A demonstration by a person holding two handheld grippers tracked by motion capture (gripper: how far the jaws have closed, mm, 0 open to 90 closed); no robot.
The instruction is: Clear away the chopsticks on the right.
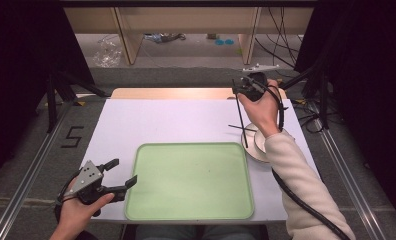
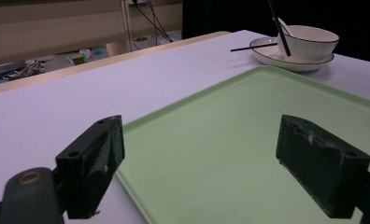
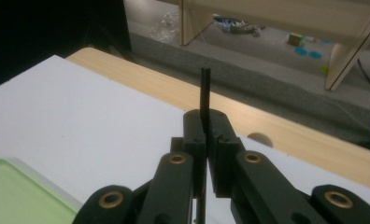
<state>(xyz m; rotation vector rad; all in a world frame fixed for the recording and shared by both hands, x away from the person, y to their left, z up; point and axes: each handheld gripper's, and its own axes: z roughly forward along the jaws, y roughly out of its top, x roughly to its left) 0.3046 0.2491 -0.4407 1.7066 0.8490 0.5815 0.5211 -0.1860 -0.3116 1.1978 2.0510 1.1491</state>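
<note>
Black chopstick (image 3: 204, 100) — thin, straight, upright, pinched between right tongs (image 3: 206, 135).

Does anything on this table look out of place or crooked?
One chopstick lies loose across the plate's rim, its end sticking out over the table, while the right gripper holds its partner pinched upright beside the bowl. Nothing looks spilled.

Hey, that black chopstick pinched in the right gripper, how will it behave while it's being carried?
The chopstick looks stiff: it hangs straight below the right gripper. It is thin and smooth and pinched near its top, so it may pivot or slip between the jaws. Probably light; its tip hangs by the bowl and could knock it.
</note>
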